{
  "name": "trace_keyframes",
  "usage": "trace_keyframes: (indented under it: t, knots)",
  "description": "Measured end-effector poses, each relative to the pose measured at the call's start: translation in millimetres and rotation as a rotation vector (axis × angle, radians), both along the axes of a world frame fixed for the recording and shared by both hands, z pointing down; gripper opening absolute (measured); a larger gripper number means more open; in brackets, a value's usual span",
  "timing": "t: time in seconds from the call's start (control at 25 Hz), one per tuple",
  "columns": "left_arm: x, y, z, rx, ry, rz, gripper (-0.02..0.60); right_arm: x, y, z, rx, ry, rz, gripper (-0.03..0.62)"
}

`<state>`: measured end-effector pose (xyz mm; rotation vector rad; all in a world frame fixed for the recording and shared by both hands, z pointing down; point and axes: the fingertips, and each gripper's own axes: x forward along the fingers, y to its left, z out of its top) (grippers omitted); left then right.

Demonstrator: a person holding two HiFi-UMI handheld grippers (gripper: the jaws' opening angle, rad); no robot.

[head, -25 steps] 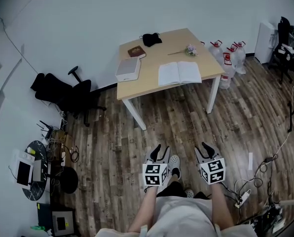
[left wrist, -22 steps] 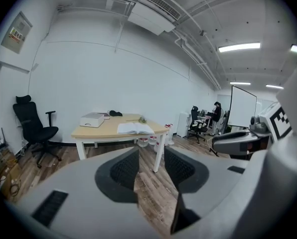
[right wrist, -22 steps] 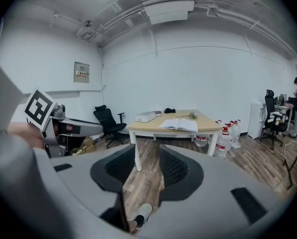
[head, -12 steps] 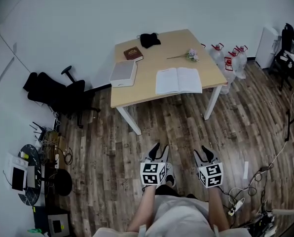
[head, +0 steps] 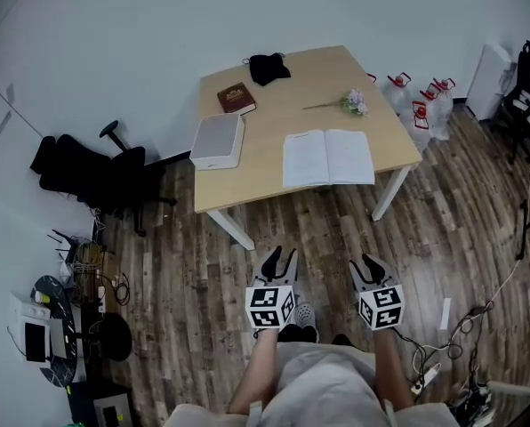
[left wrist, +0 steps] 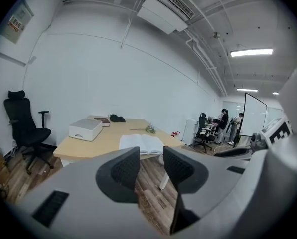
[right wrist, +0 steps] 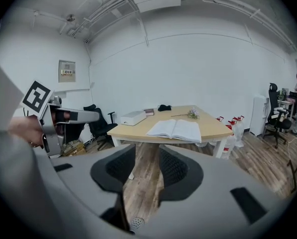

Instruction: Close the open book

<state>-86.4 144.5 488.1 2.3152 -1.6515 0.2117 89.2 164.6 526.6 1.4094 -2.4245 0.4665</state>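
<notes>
The open book (head: 327, 158) lies flat, pages up, near the front edge of the wooden table (head: 247, 181). It also shows in the left gripper view as the book (left wrist: 141, 143) and in the right gripper view as the book (right wrist: 176, 128). Both grippers are held over the floor, well short of the table. My left gripper (head: 278, 261) (left wrist: 151, 157) is open and empty. My right gripper (head: 369, 265) (right wrist: 146, 156) is also open with nothing between its pads; its jaws have just been closing a little.
On the table are a white box (head: 217, 140), a small brown book (head: 236, 97), a black cloth (head: 268, 67) and a flower sprig (head: 354, 103). Water jugs (head: 416, 105) stand at its right, a black office chair (head: 96, 172) at its left. Cables (head: 443, 345) lie on the floor.
Both grippers have moved forward toward the table, side by side. The table and book now sit lower and nearer in the head view.
</notes>
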Motion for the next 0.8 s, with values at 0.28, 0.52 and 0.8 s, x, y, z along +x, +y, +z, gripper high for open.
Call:
trace_keyframes:
  t: [0.28, 0.52, 0.8]
  knots:
    - [-28, -87, -2, -0.005, 0.005, 0.016, 0.158, -23, -84, 3, -0.026, -0.015, 0.026, 0.155]
    - [-43, -150, -5, 0.013, -0.029, 0.064, 0.156, -33, -142, 10, -0.054, -0.096, 0.089, 0.155]
    - [-41, -184, 13, -0.023, -0.054, 0.117, 0.156, -12, -168, 40, -0.113, -0.115, 0.189, 0.155]
